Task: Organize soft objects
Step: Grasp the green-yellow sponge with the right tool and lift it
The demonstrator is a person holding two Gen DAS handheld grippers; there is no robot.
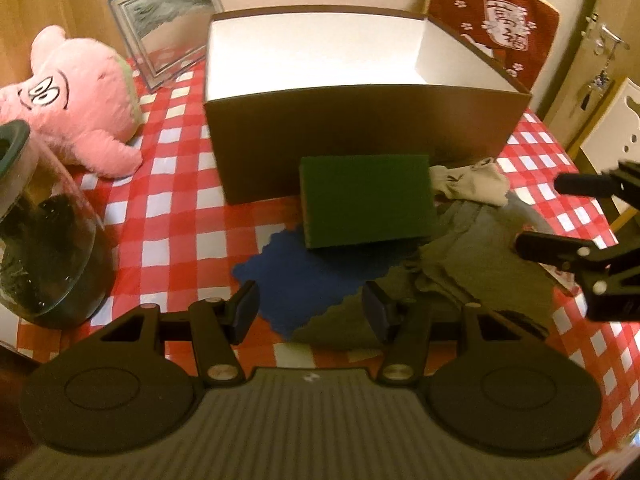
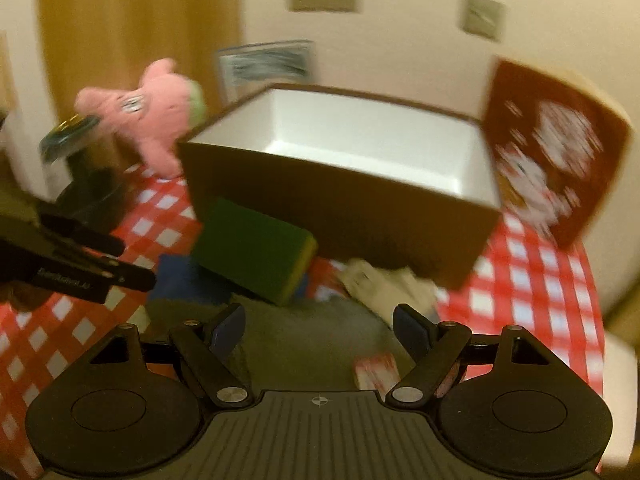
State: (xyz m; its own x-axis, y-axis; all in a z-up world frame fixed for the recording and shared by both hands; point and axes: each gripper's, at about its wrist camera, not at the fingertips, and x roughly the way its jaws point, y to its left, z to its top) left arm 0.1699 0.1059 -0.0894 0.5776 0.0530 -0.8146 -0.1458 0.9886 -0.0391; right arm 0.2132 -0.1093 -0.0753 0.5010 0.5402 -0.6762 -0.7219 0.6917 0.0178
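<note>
Centrally placed box: the brown cardboard box with a white inside [image 1: 360, 128] stands open-topped on the red-and-white checked tablecloth [image 1: 180, 208]; nothing shows inside it.
Sponge: the green rectangular scouring sponge with a yellow edge [image 1: 366, 200] lies tilted just in front of the box's near wall, touching or nearly touching it.
Blue cloth: a dark blue cloth with a scalloped edge [image 1: 296, 280] lies flat in front of the box, partly under the sponge.
Grey cloth: a crumpled grey-green fabric [image 1: 472, 256] lies in front of the box's right part, beside the sponge.
Beige cloth: a small crumpled beige fabric [image 1: 472, 184] sits at the foot of the box, right of the sponge.
Plush: the pink stuffed toy with cartoon eyes [image 1: 76, 104] lies left of the box, well apart from it.
Jar: a clear glass jar with dark contents [image 1: 40, 232] stands left of the box, nearer than the plush.
Frame: a clear picture frame [image 1: 168, 36] leans behind the box's left corner.
Cushion: a red patterned chair cushion [image 1: 496, 36] rises behind the box's right corner.
Left gripper [image 1: 310, 306]: fingers apart, holding nothing, above the blue cloth in front of the box.
Right gripper [image 2: 318, 324]: fingers apart, holding nothing, above the grey cloth in front of the box; this view is blurred.
</note>
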